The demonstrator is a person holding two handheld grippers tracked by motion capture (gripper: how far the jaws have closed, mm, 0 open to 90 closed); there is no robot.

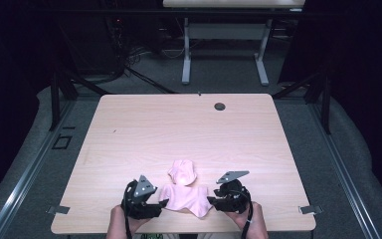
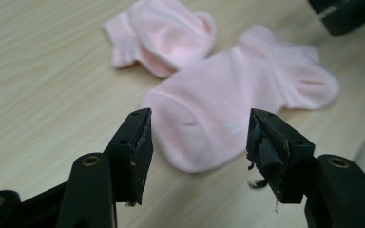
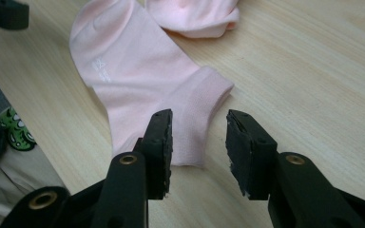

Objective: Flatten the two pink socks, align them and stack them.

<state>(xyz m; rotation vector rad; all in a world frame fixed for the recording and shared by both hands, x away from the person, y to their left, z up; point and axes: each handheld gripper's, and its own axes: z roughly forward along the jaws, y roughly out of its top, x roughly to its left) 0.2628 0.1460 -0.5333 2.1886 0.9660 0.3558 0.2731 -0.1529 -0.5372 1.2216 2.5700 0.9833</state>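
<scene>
Pink cotton socks lie low and centre on my pale wooden counter [image 1: 144, 129], the flat sock [image 1: 186, 198] between my left gripper [image 1: 163, 203] and right gripper [image 1: 211, 200], both with jaws released, the crumpled sock [image 1: 182, 172] just above it.

On the wooden desk [image 1: 144, 129], a flat pink sock [image 1: 186, 198] lies near the front edge, with a crumpled pink sock [image 1: 182, 172] touching its far side. The left claw [image 1: 163, 203] and right claw [image 1: 210, 200] flank the flat sock, each at one end.
</scene>
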